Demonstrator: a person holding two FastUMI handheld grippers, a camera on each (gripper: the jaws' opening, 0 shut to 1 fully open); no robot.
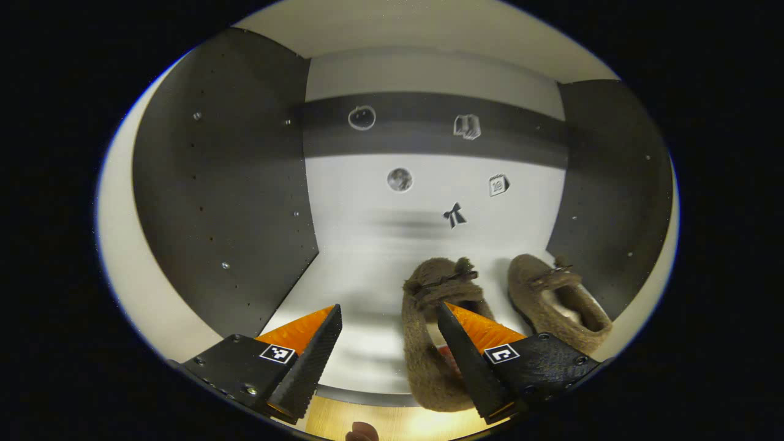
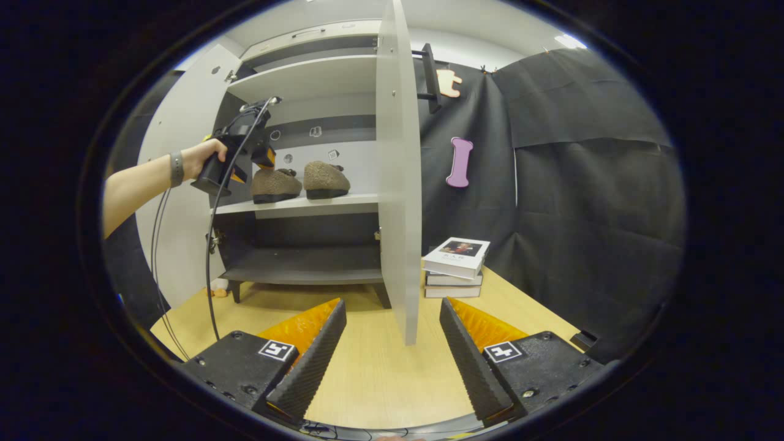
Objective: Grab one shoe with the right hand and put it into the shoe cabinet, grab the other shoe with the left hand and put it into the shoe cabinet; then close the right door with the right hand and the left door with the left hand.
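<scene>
Two brown shoes [image 1: 429, 331] [image 1: 560, 303] side by side on the cabinet shelf [image 1: 367, 257] at lower right of the left gripper view, toes toward the back wall (heels at the front edge), bare shelf at left, left claw [image 1: 389, 349] wide open, empty, right claw [image 2: 392, 355] wide open over the bench [image 2: 380, 373], right door [image 2: 398, 184] standing edge-on.

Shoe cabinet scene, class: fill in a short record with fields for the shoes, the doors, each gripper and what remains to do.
Shoes: left shoe and right shoe side by side on the middle shelf
Right door: open
Left door: open
Left gripper: open, at the left shoe, not pressing it
Right gripper: open, holding nothing, facing the right door's edge
Remaining: close both doors
</scene>
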